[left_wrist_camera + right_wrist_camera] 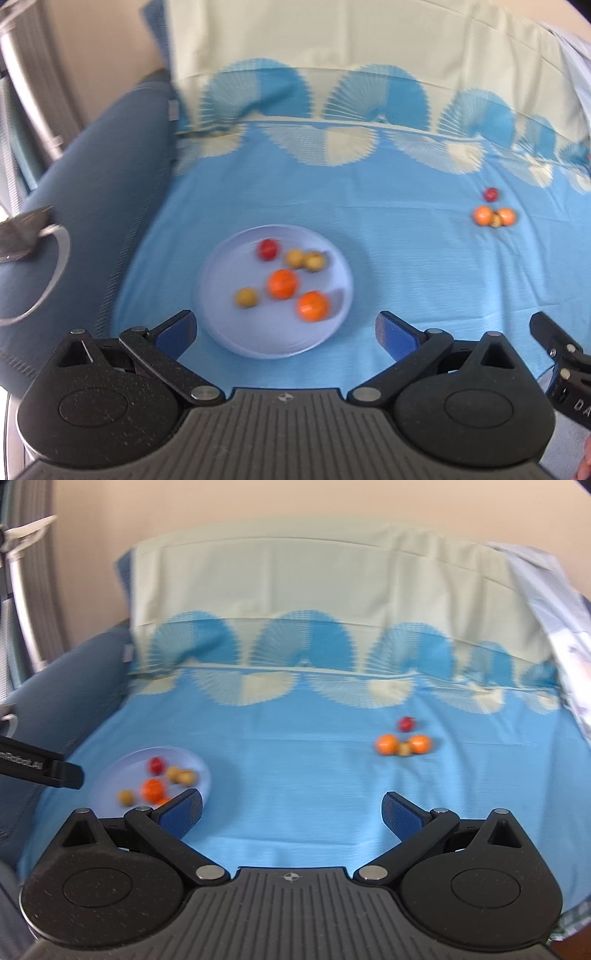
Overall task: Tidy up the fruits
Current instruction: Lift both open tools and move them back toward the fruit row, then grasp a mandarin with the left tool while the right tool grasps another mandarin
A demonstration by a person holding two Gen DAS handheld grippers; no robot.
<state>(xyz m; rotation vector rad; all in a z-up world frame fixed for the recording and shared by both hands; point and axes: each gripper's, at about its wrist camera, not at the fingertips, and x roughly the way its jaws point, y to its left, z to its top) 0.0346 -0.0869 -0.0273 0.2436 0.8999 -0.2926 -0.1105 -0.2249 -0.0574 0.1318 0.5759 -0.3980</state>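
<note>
- The left gripper (286, 332) fills the bottom of the left wrist view; its blue-padded jaws are spread wide with nothing between them.
- A plate (221, 325), pale blue, sits at centre frame just above those jaws, on a blue cloth (406, 277).
- On the plate: a red fruit (267, 249) at the top, two yellow fruits touching to its right, an orange (282, 283) in the middle, another orange (313, 305) lower right, and a yellow fruit (246, 297) at left.
- A loose pile (494, 214) lies at right of frame, well apart from the plate: two oranges with a small yellow fruit between them and a red one just above.
- The right gripper (291, 812) is also wide apart and empty, low in the right wrist view.
- There the pile (403, 742) sits right of centre, and the plate (122, 771) is at lower left, partly behind the left finger.
- Both views are blurred.
</note>
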